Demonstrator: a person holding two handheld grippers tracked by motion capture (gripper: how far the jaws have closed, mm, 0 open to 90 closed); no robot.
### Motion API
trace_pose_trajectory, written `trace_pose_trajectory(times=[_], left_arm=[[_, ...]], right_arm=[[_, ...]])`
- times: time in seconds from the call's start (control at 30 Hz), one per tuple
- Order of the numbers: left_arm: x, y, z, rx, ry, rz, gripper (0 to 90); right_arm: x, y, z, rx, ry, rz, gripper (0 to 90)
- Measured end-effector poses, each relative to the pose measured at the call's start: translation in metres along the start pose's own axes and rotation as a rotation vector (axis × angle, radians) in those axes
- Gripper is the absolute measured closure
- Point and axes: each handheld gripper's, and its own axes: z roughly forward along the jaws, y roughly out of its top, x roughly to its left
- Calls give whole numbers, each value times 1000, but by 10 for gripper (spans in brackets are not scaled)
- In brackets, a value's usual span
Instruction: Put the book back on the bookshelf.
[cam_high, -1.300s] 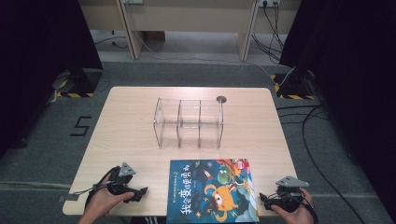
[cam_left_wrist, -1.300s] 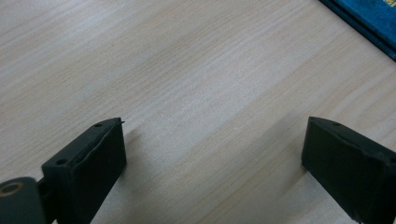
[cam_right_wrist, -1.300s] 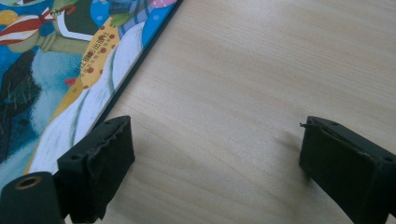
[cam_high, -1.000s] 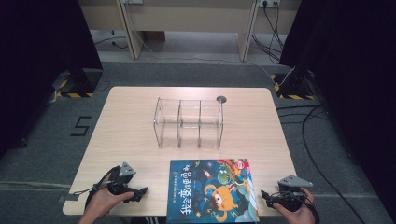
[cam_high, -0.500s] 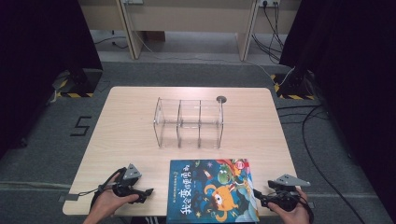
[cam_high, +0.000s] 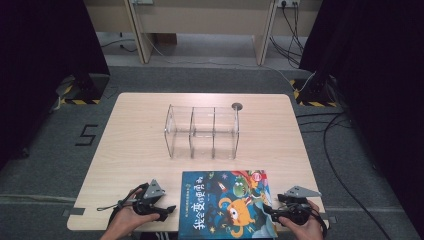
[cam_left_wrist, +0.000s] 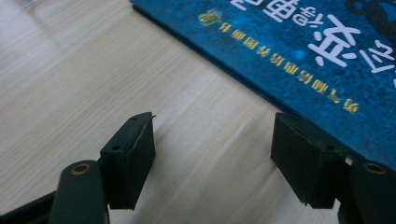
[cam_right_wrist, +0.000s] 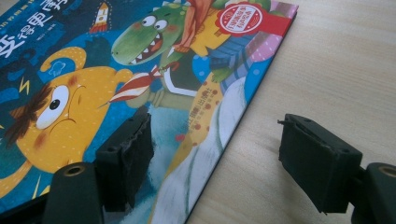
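Flat on table (cam_high: 140, 125), picture book (cam_high: 225, 205) between left gripper (cam_high: 167, 210), fingers closing, and right gripper (cam_high: 267, 212), open.

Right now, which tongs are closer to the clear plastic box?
Left, slightly. The left tongs sit below and left of the clear box; the right tongs sit farther, below and right, at the book.

Right gripper (cam_right_wrist: 215, 154) spread astride the picture book's (cam_right_wrist: 140, 60) edge.

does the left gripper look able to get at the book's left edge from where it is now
Probably yes. The left gripper sits right beside the book on the table, with bare wood between its open jaws, which have just been closing, and the book's edge. Nothing lies between.
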Motion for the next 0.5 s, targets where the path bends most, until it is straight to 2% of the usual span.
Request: trace_pose_trajectory(times=[0.17, 0.2, 0.3, 0.33, 0.37, 0.43, 0.47, 0.5], left_arm=[[-7, 4, 4, 2, -21, 25, 300], [-11, 7, 6, 0, -22, 36, 301], [-12, 8, 7, -2, -28, 33, 331], [-12, 9, 8, -5, -36, 31, 333], [-12, 10, 8, -7, -42, 26, 336], [-11, 11, 9, -12, -58, 17, 351], [-11, 12, 9, -13, -64, 13, 357], [-11, 12, 9, -13, -64, 13, 358]], right_arm=[[3, 1, 6, 11, 14, 2, 262], [5, 2, 8, 8, 16, 17, 262], [8, 5, 13, -2, 34, 9, 261], [10, 6, 14, -1, 35, 22, 235], [10, 7, 16, -6, 28, 9, 225], [12, 8, 17, -5, 26, 41, 186], [10, 9, 19, -23, 31, 67, 185], [10, 9, 19, -23, 31, 67, 185]])
